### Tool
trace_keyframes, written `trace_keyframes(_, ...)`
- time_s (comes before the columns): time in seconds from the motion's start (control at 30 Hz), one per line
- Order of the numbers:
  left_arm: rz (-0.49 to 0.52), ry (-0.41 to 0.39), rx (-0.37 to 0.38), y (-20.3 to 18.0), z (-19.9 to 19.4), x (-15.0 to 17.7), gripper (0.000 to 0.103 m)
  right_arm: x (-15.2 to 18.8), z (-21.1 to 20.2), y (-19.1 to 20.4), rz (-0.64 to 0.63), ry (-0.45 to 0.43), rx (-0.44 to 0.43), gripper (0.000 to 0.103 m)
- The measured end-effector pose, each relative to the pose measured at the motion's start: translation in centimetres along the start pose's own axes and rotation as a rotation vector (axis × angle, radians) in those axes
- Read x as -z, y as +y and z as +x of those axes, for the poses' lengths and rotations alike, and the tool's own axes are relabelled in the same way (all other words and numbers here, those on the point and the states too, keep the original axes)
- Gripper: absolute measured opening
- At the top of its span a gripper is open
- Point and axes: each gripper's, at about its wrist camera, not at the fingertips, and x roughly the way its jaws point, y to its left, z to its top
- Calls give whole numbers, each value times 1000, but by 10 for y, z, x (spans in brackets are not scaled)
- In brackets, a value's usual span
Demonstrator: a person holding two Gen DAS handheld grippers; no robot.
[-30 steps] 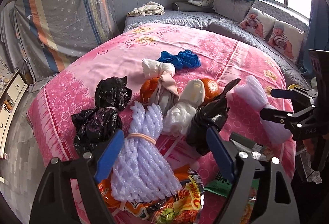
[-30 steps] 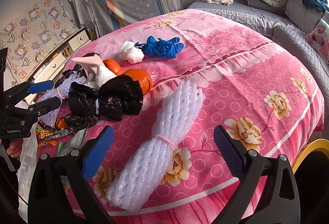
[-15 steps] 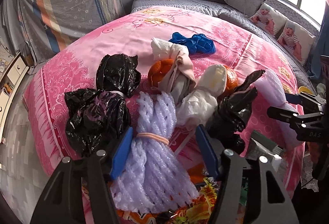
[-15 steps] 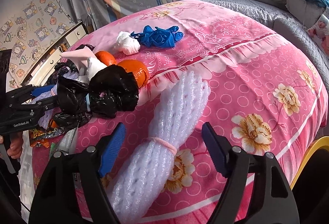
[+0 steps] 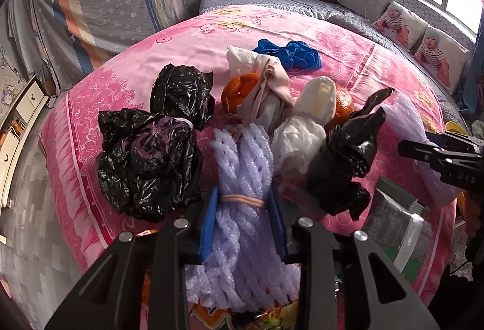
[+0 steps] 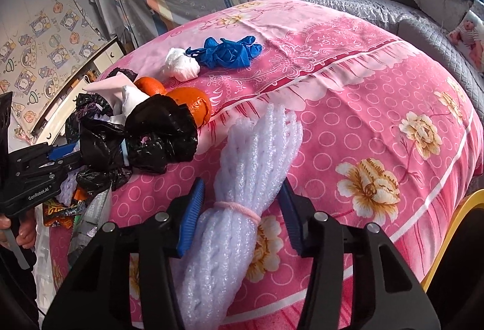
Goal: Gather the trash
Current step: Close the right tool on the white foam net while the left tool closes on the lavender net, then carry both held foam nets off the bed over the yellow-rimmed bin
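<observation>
Since a second ago the left gripper (image 5: pixel 243 218) has dropped lower over the pile and its jaws have just been closing; its blue pads now press both sides of the lilac foam-net bundle (image 5: pixel 242 172) at the pink rubber band (image 5: pixel 242 199) that ties it. The right gripper (image 6: pixel 242 209) has hardly shifted, but its jaws have also been closing. They now straddle the white foam-net bundle (image 6: pixel 257 160) near its pink band (image 6: pixel 239 207); the right pad looks to be against the foam, while a thin gap seems to remain on the left, so a firm grip cannot be confirmed.

Both bundles lie on the pink flowered bedspread (image 6: pixel 378 94). The lilac one rests at the near edge, on top of a colourful snack wrapper (image 5: pixel 211 315). To its left sits a crumpled black plastic bag (image 5: pixel 148 160), and to its right a white plastic bag (image 5: pixel 302 124) and a second black bag (image 5: pixel 348 160). Behind them are two oranges (image 5: pixel 239 88), a beige wad (image 5: pixel 269 88), a white tissue ball (image 6: pixel 181 63) and a blue disposable glove (image 6: pixel 227 53). A grey foil packet (image 5: pixel 390 224) lies near the bed edge on the right of the left wrist view. In the right wrist view a hand (image 6: pixel 25 231) holds the left gripper's handle.
</observation>
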Motion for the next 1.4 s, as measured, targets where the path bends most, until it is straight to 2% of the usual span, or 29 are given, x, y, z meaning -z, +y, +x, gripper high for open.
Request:
trace_keyframes(0.1,-9,-21,5,0,-5,1,29,0,0,1,-5,-2,-6,38)
trace_keyframes(0.23,-76,-65,30,11,-17,-1,28,0,-7,1,0,-20,-41,30)
trace_keyframes(0.47,-122,-196,53,16,-54,-1,28,-5,-43,5,9,-119,-140,30)
trace_keyframes(0.77,-145,-266,93,2,-79,3,28,-2,-73,0,55,-175,-197,30)
trace_keyframes(1.03,-134,-310,144,-25,-91,-5,28,8,-107,-17,104,-276,-167,30)
trace_keyframes(1.4,-23,-358,271,-102,-101,-30,28,23,-179,-61,176,-440,-53,30)
